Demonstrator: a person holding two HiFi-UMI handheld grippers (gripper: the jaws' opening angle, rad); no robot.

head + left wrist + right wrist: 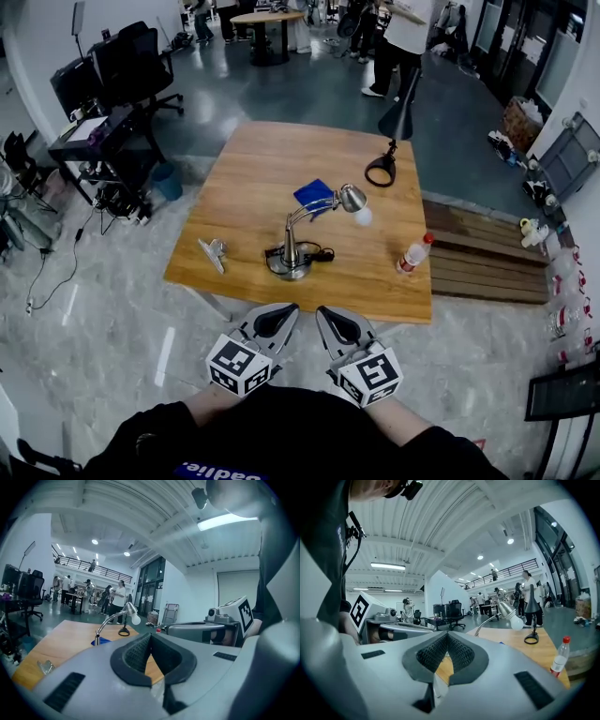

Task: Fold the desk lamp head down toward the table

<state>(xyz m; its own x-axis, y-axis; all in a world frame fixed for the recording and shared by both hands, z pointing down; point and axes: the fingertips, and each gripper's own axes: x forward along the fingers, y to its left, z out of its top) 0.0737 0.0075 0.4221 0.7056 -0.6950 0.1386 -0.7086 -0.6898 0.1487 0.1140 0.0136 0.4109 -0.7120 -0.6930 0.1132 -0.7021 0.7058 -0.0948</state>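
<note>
The left gripper (150,640) and the right gripper (447,638) both have their jaws pressed together on nothing; the desk lamp (292,239) stands well ahead of both sets of tips on the table (253,159), its head (352,197) raised on a curved neck (306,210); that neck likely bends stiffly while the small base (292,266) may slide or tip, and the bare bulb (363,217) looks fragile; best pinch the metal head, steadying the base.
</note>
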